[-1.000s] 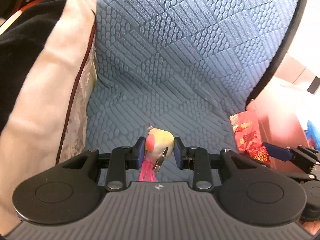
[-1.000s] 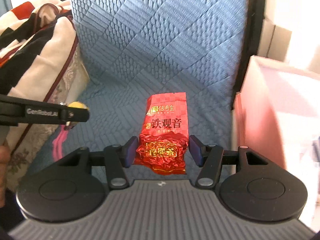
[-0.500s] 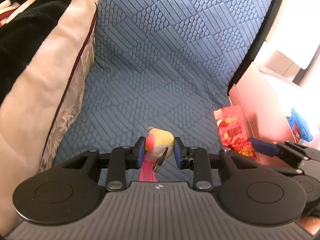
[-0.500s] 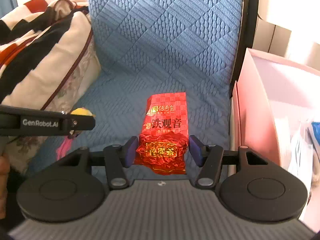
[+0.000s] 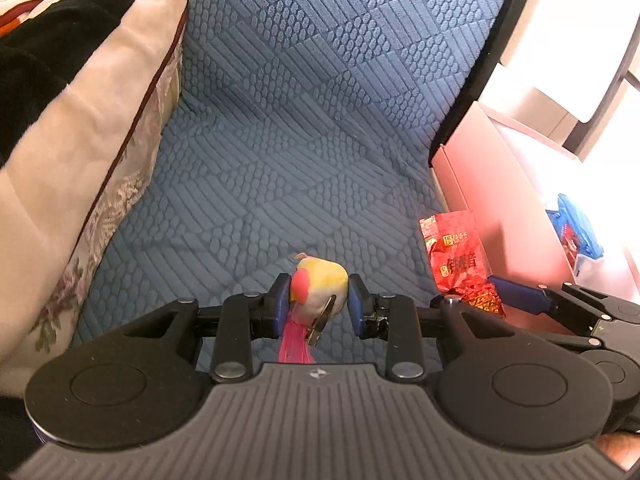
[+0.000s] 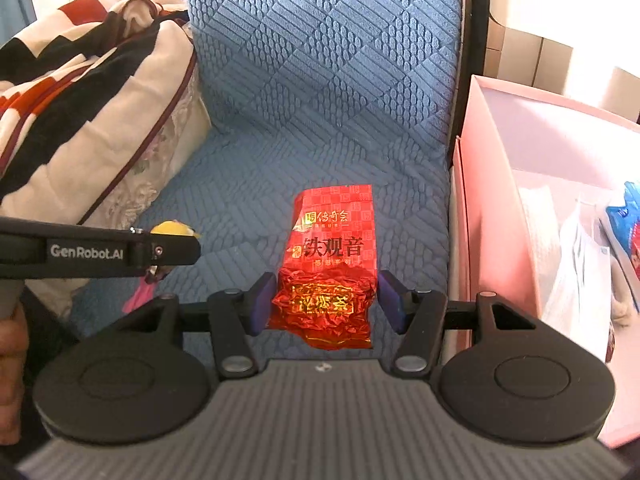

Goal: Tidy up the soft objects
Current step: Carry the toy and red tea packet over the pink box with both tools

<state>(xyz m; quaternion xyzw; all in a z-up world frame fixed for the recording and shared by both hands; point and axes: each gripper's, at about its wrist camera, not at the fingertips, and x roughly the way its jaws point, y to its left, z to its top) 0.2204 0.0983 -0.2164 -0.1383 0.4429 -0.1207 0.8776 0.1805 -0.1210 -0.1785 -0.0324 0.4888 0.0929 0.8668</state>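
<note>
My left gripper (image 5: 319, 304) is shut on a small yellow plush toy (image 5: 322, 280) with a pink cheek, a pink tassel and a metal clip, held above the blue quilted seat (image 5: 280, 160). My right gripper (image 6: 326, 300) is shut on a red foil tea packet (image 6: 332, 248), gripped at its crumpled lower end. The packet also shows in the left wrist view (image 5: 460, 256), beside the pink box. The left gripper's arm and the toy (image 6: 174, 229) show at the left in the right wrist view.
A pink open box (image 6: 496, 208) stands to the right of the seat, holding white and blue packets (image 6: 624, 216). A cream, black and red blanket bundle (image 6: 80, 120) fills the seat's left side. The seat's backrest (image 6: 328, 40) rises behind.
Both grippers have pulled back and risen from the seat, so more of the seat and the pink box shows. Both holds are unchanged.
</note>
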